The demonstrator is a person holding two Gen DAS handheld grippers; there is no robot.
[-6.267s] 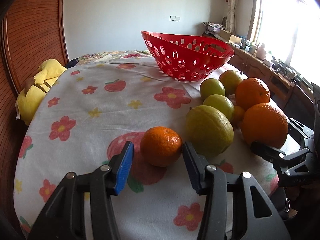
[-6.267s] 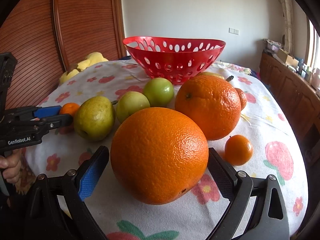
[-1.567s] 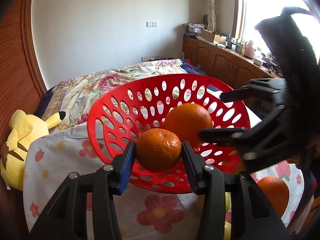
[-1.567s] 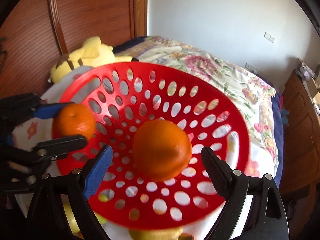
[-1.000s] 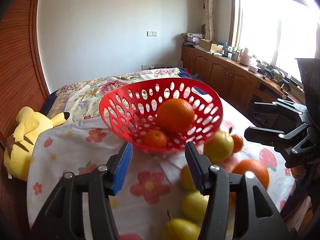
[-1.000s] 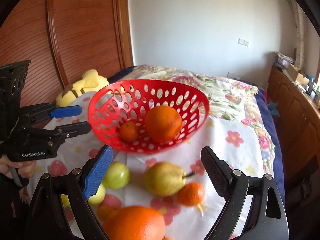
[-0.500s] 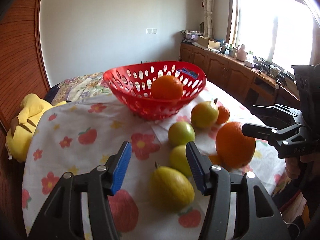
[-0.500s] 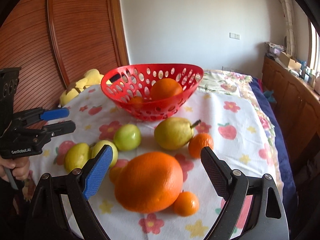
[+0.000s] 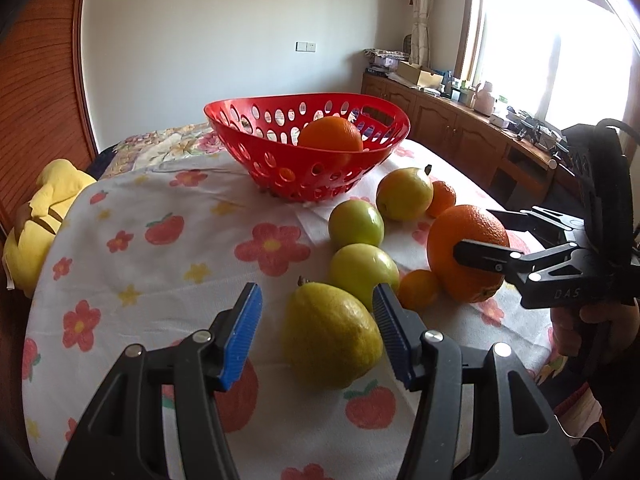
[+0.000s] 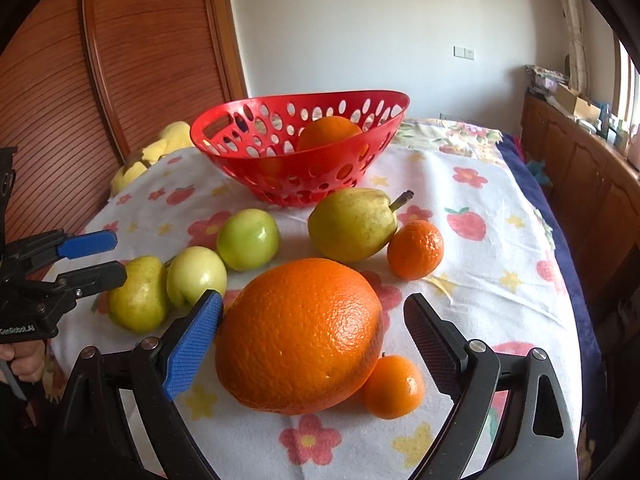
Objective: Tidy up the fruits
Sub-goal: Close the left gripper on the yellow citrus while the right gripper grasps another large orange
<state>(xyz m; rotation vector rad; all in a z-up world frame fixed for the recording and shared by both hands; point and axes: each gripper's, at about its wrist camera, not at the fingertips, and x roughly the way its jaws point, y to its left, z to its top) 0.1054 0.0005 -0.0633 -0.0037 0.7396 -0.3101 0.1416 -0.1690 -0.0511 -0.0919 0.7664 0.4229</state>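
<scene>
A red perforated basket (image 9: 280,160) (image 10: 360,148) stands at the back of the table with a big orange (image 9: 330,136) inside. My left gripper (image 9: 316,328) is open, its fingers on either side of a yellow-green pear (image 9: 332,336) on the cloth. My right gripper (image 10: 312,340) is open around a large orange (image 10: 298,336), also seen in the left wrist view (image 9: 466,258). Two green apples (image 9: 356,224) (image 9: 362,270), a second pear (image 10: 350,224) and small mandarins (image 10: 416,249) (image 10: 394,386) lie between.
A floral cloth (image 9: 168,248) covers the round table. A yellow plush toy (image 9: 36,216) lies off its left edge. A wooden wall panel (image 10: 140,60) stands behind; wooden cabinets (image 9: 452,132) run under the window on the right.
Both grippers have dropped lower and closer to the table fruit. The left one now straddles the near pear, the right one the large orange. Both stay open.
</scene>
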